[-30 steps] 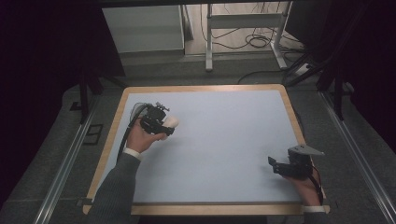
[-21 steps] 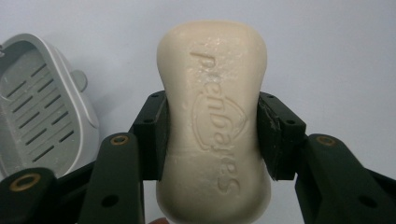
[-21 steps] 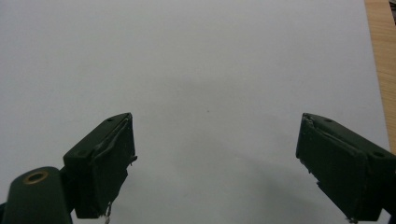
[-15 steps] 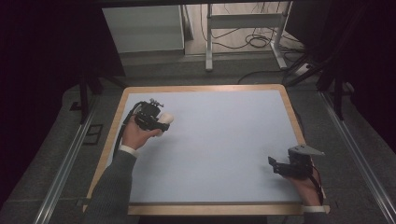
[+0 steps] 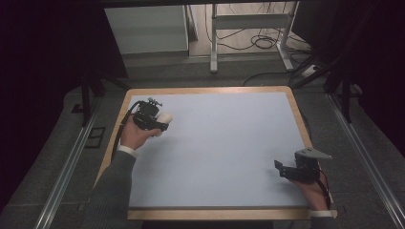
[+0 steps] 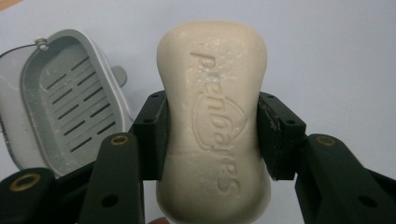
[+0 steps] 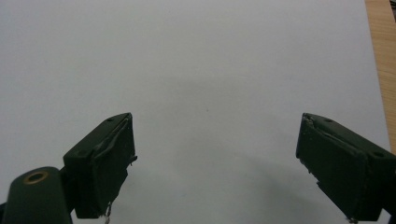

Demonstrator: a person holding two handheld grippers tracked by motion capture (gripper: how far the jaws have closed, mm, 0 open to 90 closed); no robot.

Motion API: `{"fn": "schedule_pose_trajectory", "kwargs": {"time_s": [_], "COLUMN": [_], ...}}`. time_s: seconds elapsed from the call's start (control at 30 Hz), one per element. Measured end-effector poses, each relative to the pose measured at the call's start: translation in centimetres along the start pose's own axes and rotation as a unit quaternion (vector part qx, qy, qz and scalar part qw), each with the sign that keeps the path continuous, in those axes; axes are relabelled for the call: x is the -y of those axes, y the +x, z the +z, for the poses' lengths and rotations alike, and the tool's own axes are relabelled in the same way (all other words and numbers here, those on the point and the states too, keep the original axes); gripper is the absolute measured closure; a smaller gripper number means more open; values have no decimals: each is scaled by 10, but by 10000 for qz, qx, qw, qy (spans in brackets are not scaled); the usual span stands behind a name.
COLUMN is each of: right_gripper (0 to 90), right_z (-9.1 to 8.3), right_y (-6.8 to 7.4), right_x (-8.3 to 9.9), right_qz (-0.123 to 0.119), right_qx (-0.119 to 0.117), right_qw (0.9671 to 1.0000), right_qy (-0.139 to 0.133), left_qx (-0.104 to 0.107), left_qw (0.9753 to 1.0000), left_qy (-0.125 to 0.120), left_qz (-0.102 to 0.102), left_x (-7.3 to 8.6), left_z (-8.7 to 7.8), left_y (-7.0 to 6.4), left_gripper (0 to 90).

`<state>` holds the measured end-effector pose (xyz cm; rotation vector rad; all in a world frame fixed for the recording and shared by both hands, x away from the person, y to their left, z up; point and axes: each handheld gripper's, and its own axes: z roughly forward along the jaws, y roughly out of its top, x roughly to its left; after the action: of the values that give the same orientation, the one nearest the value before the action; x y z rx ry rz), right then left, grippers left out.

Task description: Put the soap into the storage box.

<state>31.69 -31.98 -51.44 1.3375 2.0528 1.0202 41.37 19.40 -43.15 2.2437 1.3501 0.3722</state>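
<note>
Lab-style recording rig: wood-edged table (image 5: pixel 210 90) with pale blue mat, dark curtains both sides, metal floor rails (image 5: pixel 67 167), cables (image 5: pixel 258 40) at top centre.

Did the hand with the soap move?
Yes. The left gripper holding the soap has moved toward the table's far edge and a little toward its left side.

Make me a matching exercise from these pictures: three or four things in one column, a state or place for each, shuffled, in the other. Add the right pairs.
Things
1. soap bar
2. soap dish
3. right gripper
4. left gripper

States or places
A. jaws wide apart, nothing between them
B. grey, slotted, nothing in it
C. cream, with letters pressed into it
D. clamped on the bar's narrow middle

Pairs: 1-C, 2-B, 3-A, 4-D
</note>
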Motion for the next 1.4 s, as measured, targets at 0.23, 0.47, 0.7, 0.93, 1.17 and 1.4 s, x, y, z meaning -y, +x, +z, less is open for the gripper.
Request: {"fn": "schedule_pose_trajectory", "kwargs": {"time_s": [0.23,0.47,0.7,0.93,1.17,1.4], "right_gripper": [116,116,116,116,116,116], "right_z": [0,1,1,1,1,0], "right_y": [-1,-1,0,-1,-1,-2], "right_x": [0,1,1,1,1,1], "right_qz": [7,9,5,13,10,54], "right_qx": [1,1,11,9,16,16], "right_qw": [10000,10000,10000,10000,10000,10000], "right_qy": [7,23,22,29,33,37], "left_qx": [-84,-111,-148,-195,-241,-269], "left_qw": [9999,9998,9996,9990,9981,9965], "left_qy": [18,28,31,10,50,76], "left_qz": [-66,-150,-258,-406,-571,-785], "left_x": [0,1,1,2,3,6], "left_z": [-1,0,2,5,9,13], "left_y": [7,15,23,34,46,62], "left_gripper": [497,496,496,496,497,496]}}
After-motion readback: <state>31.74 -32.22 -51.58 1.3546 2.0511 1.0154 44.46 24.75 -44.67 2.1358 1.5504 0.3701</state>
